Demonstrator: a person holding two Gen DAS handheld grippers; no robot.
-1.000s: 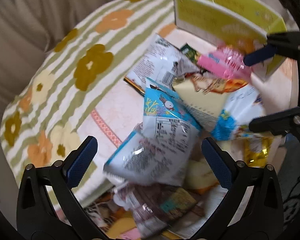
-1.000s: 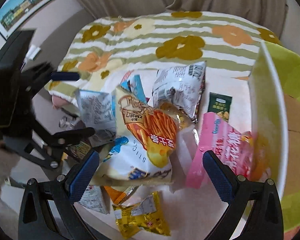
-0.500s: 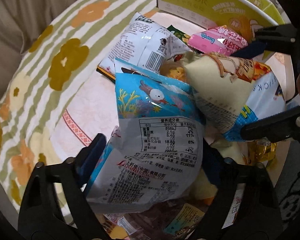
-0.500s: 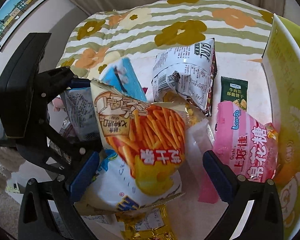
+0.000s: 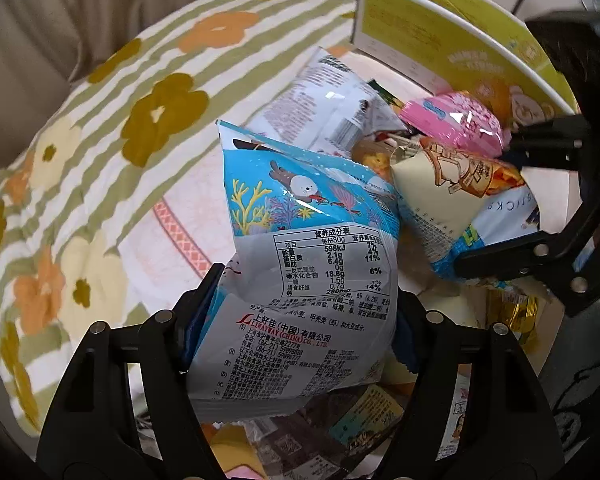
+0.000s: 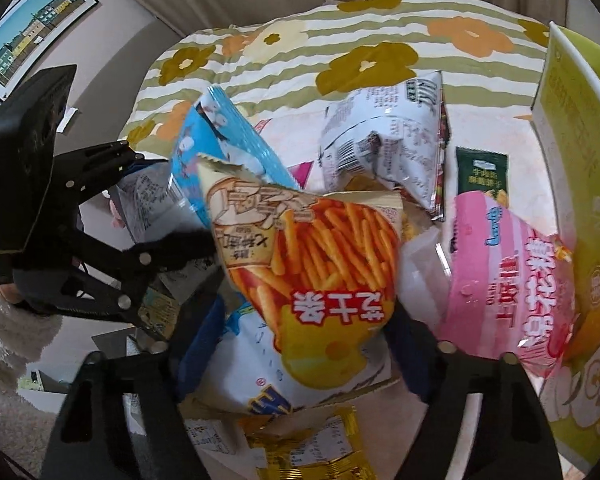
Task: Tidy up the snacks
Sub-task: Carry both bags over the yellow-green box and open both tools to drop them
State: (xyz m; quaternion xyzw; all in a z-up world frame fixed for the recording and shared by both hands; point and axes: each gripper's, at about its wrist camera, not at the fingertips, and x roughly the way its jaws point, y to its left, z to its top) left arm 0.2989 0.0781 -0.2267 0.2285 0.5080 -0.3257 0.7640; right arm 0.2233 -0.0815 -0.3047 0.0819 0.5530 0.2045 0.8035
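While a second earlier both pairs of jaws had stood wide above the heap, each now had a packet between its pads and was closing on it. The left gripper [image 5: 296,324] had come down over the blue sea-creature snack bag [image 5: 312,256]; its jaws were drawing in against the bag's pale lower half, which bulged between them, the printed nutrition panel facing the camera. The right gripper [image 6: 300,344] had dropped from fully spread to a narrow gap within the last half second, and the fries-picture snack bag [image 6: 312,272] sat squeezed between its blue pads [image 6: 198,344], its bottom corner crumpled there.

Both bags lay in the middle of the pile on the pale mat [image 5: 180,208], touching each other, with the pink candy bag [image 6: 508,276] just beside the fries bag and the white crisp bag [image 6: 384,136] behind. The yellow-green box [image 6: 572,184] stood open at the far right edge of the pile — likely the destination, though nothing had gone into it that I could see.

I judged that the task had passed from approach to grasp on both sides at once; the lift was not yet begun. Soft, air-filled bags may slip or drag neighbours along — the gold packet [image 6: 312,448] under the fries bag could follow.
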